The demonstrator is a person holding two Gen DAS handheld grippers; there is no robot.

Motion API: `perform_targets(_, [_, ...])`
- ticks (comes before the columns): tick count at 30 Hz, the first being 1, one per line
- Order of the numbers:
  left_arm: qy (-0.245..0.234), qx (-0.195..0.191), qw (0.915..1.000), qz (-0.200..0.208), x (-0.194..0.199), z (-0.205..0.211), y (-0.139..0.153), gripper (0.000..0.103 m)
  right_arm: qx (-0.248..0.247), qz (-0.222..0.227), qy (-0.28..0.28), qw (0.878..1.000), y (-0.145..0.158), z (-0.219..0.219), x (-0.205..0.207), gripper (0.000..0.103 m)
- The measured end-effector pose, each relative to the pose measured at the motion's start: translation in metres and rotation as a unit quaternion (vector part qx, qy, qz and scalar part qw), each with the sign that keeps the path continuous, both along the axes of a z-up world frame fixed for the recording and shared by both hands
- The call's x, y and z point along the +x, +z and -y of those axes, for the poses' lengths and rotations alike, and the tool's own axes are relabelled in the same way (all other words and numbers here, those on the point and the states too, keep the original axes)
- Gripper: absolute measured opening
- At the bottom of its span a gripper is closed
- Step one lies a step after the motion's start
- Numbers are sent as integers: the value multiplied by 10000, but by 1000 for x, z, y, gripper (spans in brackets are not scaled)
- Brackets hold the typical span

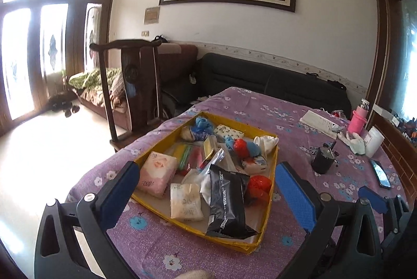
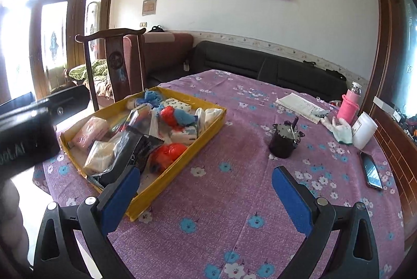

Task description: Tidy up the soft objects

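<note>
My left hand-held gripper (image 1: 208, 190) has its blue pads spread wide and grips nothing; it hovers over the near end of the yellow tray (image 1: 273, 164), touching none of what lies in it. My right hand-held gripper (image 2: 206, 190) is just as wide apart and empty, over bare purple flowered cloth on the bench (image 2: 234, 200), with its left pad (image 2: 122, 198) in front of the tray's near corner.

The tray sits on the bench's left side and is crowded with soft things. Nearest my left gripper lies a black foil packet (image 1: 226, 203), its end resting on the tray's near wall. Beside it are a cream wrapped packet (image 1: 185, 202) and a pink tissue pack (image 1: 156, 174). An orange-red ball (image 1: 259, 185) sits against the right wall. Farther in I see a second red ball (image 1: 241, 147), a blue fluffy piece (image 1: 254, 148), white cloth (image 1: 265, 142) draped at the right rim, a patterned tissue pack (image 1: 229, 131) and a blue bundle (image 1: 203, 122) at the far end.

Outside the tray, well to the right, stand a dark cup (image 2: 284, 141), a white glove (image 2: 338, 129), a pink bottle (image 2: 349, 107), a white jar (image 2: 365, 129) and a phone (image 2: 372, 172) near the bench's edge.
</note>
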State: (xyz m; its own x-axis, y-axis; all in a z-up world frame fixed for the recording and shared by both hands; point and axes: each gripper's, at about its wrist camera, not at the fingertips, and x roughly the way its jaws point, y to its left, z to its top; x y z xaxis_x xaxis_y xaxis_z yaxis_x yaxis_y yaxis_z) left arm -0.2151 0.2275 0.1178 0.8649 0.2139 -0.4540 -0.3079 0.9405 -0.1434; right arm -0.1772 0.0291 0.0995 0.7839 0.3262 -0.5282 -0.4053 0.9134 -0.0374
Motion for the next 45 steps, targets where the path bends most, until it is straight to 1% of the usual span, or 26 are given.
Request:
perform_targets(2, [92, -279, 9994, -173, 2, -14, -6, 103, -49, -5, 41, 10000, 0, -5, -1, 103])
perform_targets(3, [157, -313, 9991, -249, 3, -19, -9, 103, -67, -7, 63, 10000, 1, -8, -1, 103])
perform_targets(7, [444, -183, 9978, -461, 1, -28, -15, 103, -119, 37, 200, 9997, 3, -17, -6, 103])
perform_targets(13, [699, -246, 9958, -542, -6, -36, -14, 103, -254, 45, 399, 9989, 4, -31, -11, 103])
perform_targets(19, [753, -247, 9951, -599, -7, -36, -16, 103, -360, -1, 390, 9986, 0, -34, -14, 103])
perform_targets(26, [712, -245, 9949, -677, -7, -34, -17, 103, -426, -129, 306, 9985, -5, -31, -11, 103])
perform_targets(31, [727, -217, 9945, -723, -7, -32, -18, 103, -398, -203, 309, 9985, -6, -29, -12, 103])
perform_targets(45, [698, -195, 9937, -853, -3, -33, -26, 103, -595, -244, 248, 9976, -7, -38, -5, 103])
